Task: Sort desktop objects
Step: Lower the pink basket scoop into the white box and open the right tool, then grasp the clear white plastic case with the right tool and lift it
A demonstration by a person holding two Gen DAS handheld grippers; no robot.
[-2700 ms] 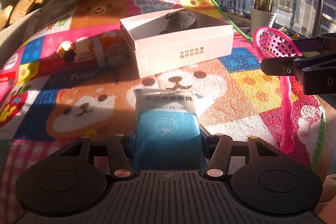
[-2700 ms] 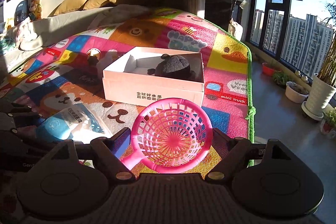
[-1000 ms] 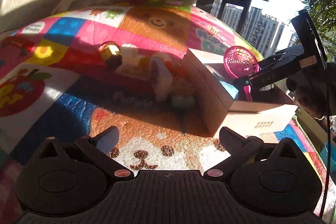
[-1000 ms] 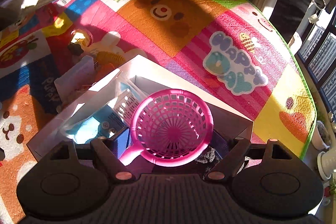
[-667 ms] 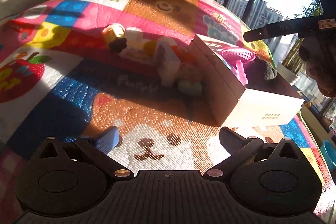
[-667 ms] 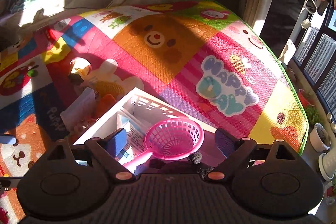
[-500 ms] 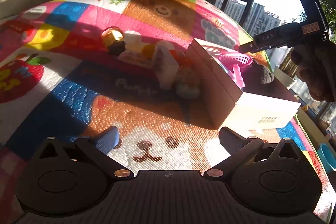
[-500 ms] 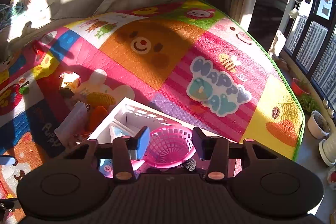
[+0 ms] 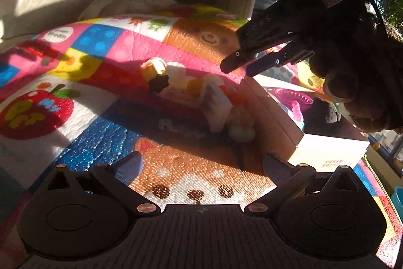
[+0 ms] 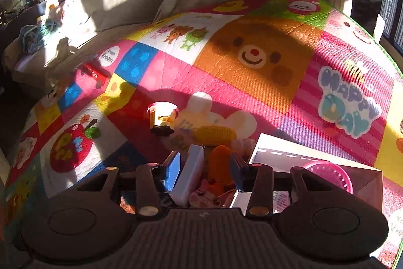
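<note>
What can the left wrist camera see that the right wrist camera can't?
Only the left wrist view shows the dark lumpy thing in the white box and the right gripper from outside, nothing between its fingers. Only the right wrist view shows the pink pig toy and the HAPPY DAY lettering. Both show the pink scoop, the clear case and the yellow figure.

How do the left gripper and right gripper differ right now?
Opening: the left gripper stands wide open; the right gripper is much narrower, its jaws having just been opening.
Contents: both hold nothing.
Position: the left gripper sits over bare play mat, short of the white box; the right gripper hangs over the toy pile beside the box.
Shared: both are black with blue pads.
</note>
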